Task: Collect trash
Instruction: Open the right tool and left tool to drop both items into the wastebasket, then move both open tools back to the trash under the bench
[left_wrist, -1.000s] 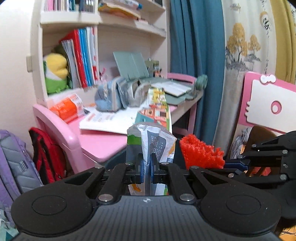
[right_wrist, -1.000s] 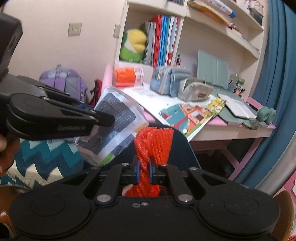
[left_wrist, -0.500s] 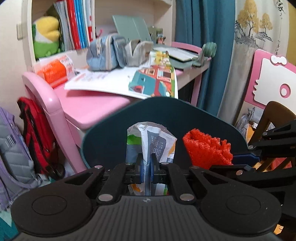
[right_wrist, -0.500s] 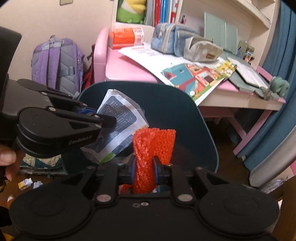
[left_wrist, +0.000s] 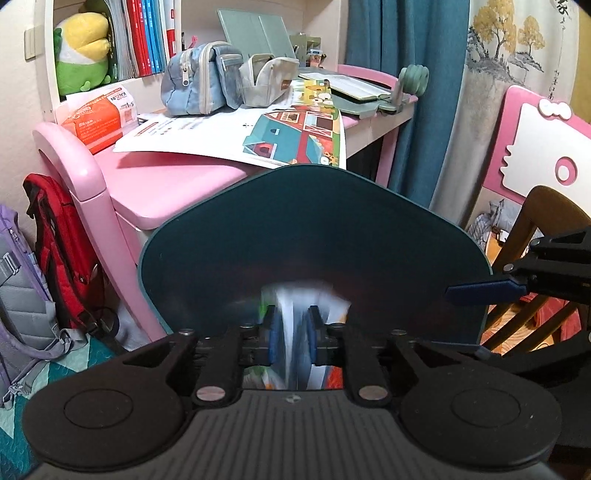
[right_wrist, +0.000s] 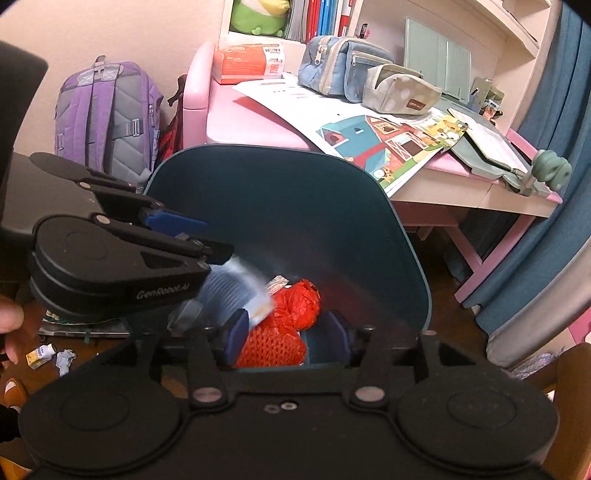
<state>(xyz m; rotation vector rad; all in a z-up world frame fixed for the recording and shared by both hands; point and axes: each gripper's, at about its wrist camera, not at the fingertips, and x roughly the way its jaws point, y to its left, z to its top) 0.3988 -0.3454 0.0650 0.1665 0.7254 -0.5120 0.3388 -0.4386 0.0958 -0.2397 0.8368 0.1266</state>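
While both tools hang over the open teal bin, each has just been opening its jaws. The right tool stands wide, its blue pads clear of the orange mesh, which lies loose between them down in the bin, next to a crumpled orange wrapper. The left tool is parted only a little; the white printed wrapper is blurred between its pads, and it does not look pinched any more. From the right view that wrapper shows as a smeared pale shape just below the left tool's tip, over the bin's mouth and above the orange pieces.

Behind the bin stands a pink surface carrying a farm poster, two pencil cases and an orange pack. A purple backpack leans against the wall to the left, with a red bag beside it. More scraps lie on the floor at the left, near a person's fingers on the left tool's handle.
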